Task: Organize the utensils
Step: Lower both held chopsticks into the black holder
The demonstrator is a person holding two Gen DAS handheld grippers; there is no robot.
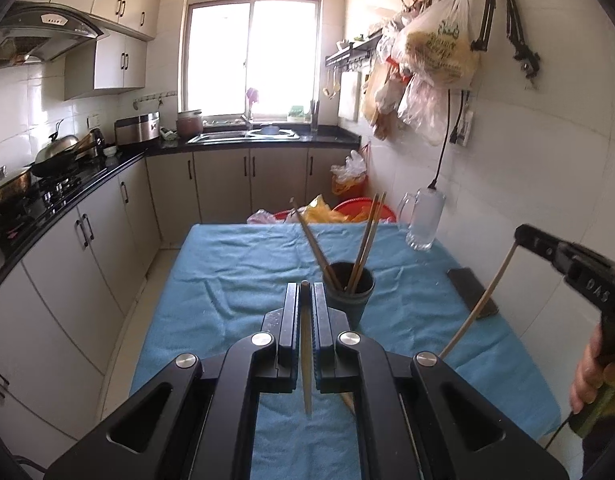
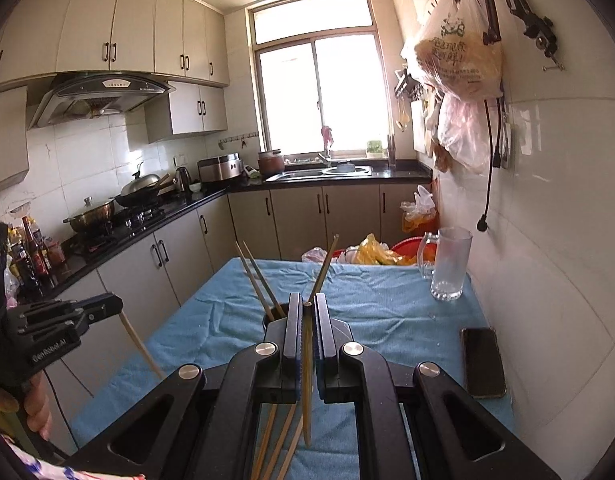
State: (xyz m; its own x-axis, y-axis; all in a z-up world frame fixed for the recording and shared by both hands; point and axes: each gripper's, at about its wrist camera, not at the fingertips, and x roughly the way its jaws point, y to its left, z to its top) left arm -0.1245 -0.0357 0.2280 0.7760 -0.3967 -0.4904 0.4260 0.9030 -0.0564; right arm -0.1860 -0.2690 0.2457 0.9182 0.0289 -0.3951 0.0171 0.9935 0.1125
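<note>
- Over the blue cloth [image 1: 235,272] on the table, your left gripper [image 1: 306,286] pinches one chopstick [image 1: 306,360] between its jaws; the stick runs down between the pads and its lower end hangs free above the cloth.
- Your right gripper [image 2: 307,304] is likewise clamped on a single chopstick [image 2: 307,380], held the same way, tip showing at the jaw ends.
- In the left view, you can see that right gripper [image 1: 521,236] at the right edge, with its chopstick [image 1: 483,296] slanting down and to the left, clear of the cloth.
- In the right view, your left gripper [image 2: 115,304] sits at the left edge, its chopstick [image 2: 141,350] slanting down toward the table.
- The dark cup [image 1: 351,292] stands on the cloth just ahead of both grippers; it holds several chopsticks [image 1: 367,240] leaning outward against its rim.
- More loose chopsticks [image 2: 275,440] lie on the cloth beneath your right gripper.
- A glass mug [image 1: 423,220] stands at the far right corner by the wall, and a phone [image 1: 471,292] lies flat near the right edge.
</note>
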